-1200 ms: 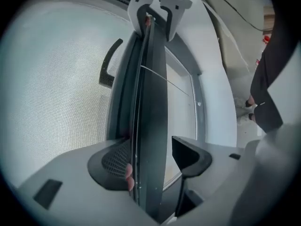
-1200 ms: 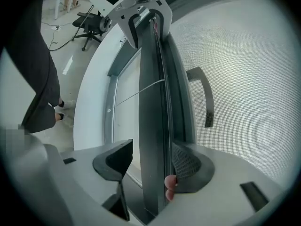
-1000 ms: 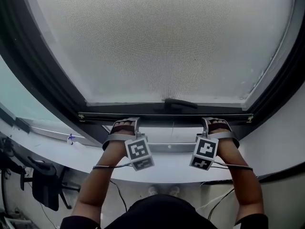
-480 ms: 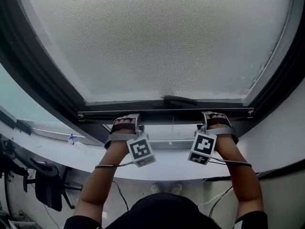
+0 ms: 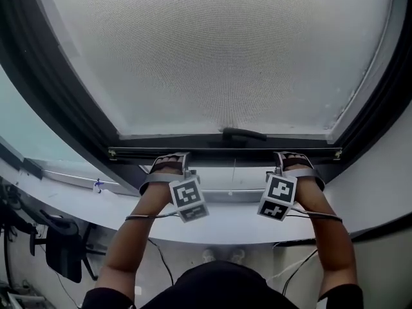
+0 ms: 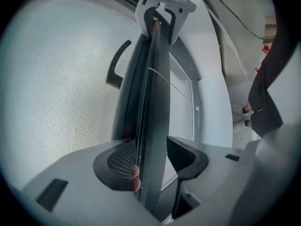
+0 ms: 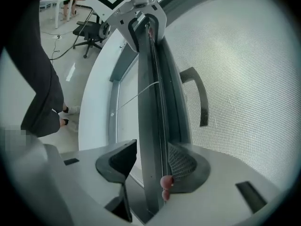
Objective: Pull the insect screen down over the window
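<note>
The grey mesh insect screen [image 5: 219, 50] covers the window down to its dark bottom bar [image 5: 225, 153], which carries a black handle [image 5: 243, 134] at mid-length. My left gripper [image 5: 168, 163] grips the bar left of the handle, my right gripper [image 5: 291, 161] right of it. In the left gripper view the bar [image 6: 153, 126] runs between the pads of the left gripper [image 6: 150, 157], and both pads touch it. In the right gripper view the right gripper [image 7: 153, 159] likewise clamps the bar [image 7: 157, 102]. Both sets of jaws have just been closing onto the bar.
A thick dark window frame [image 5: 58, 102] flanks the screen on both sides. Just under the bar lies the white sill [image 5: 212, 227] with a metal rail. A black office chair [image 5: 61, 250] and cables stand on the floor at lower left.
Both hands have stayed at the bar, with only small shifts of the marker cubes. The bar sits at about the same height.
</note>
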The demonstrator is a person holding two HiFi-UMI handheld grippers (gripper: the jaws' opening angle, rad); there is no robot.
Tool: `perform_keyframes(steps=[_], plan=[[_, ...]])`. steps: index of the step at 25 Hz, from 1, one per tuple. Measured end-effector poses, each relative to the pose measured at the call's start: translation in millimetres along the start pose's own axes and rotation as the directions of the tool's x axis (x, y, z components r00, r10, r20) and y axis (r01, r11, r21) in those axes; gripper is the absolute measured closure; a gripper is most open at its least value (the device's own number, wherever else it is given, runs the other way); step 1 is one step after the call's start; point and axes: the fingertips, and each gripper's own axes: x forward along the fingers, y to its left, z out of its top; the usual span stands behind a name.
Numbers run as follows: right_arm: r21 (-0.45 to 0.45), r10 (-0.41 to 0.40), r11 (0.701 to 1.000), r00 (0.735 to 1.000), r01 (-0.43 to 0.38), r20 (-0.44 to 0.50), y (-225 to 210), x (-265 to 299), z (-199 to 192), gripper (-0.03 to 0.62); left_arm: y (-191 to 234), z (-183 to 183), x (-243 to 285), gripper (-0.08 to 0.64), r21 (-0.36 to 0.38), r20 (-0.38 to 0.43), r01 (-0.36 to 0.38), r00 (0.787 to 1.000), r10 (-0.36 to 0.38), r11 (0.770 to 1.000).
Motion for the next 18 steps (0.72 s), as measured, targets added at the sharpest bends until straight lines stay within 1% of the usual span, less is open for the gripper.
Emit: perform_keyframes(steps=[3,6,9,10,12,14,16,18], plan=[[-0.018,-0.013,1.0,0.999,0.012,-0.031,3.9,3.8,-2.3,0.379,-4.7,1.0,2.4,0.348,0.001,0.008,-0.005,1.0,0.005,1.0],[0.002,-0.03,1.0,0.999,0.03,-0.04,-0.5,7.8,-1.1,0.39,-4.2,1.2,5.5,0.348,-0.021,0.008,-0.029,1.0,0.029,0.999],[0.004,-0.097,0.995,0.995,0.097,-0.031,-3.1,15.2,1.1,0.401,-6.0,0.4,8.4,0.351,-0.043,0.006,-0.045,0.999,0.045,0.998],[-0.001,-0.116,0.993,0.993,0.116,-0.031,-2.0,15.9,1.1,0.41,-6.2,0.0,8.6,0.386,-0.042,0.005,-0.065,0.998,0.065,0.997],[-0.007,-0.129,0.992,0.991,0.129,-0.034,-0.9,15.9,0.5,0.409,-5.6,-1.3,9.4,0.387,-0.034,-0.006,-0.093,0.996,0.092,0.995],[-0.006,-0.133,0.991,0.99,0.133,-0.038,-3.5,17.2,1.0,0.41,-3.1,-2.1,11.9,0.387,-0.022,-0.02,-0.102,0.995,0.101,0.995],[-0.002,-0.139,0.99,0.989,0.139,-0.039,-5.6,18.3,1.3,0.414,-1.6,-2.2,13.9,0.388,0.007,-0.033,-0.11,0.993,0.11,0.994],[-0.002,-0.148,0.989,0.988,0.148,-0.033,-7.1,18.1,1.2,0.414,-1.1,-1.9,14.3,0.388,0.015,-0.032,-0.109,0.993,0.11,0.994]])
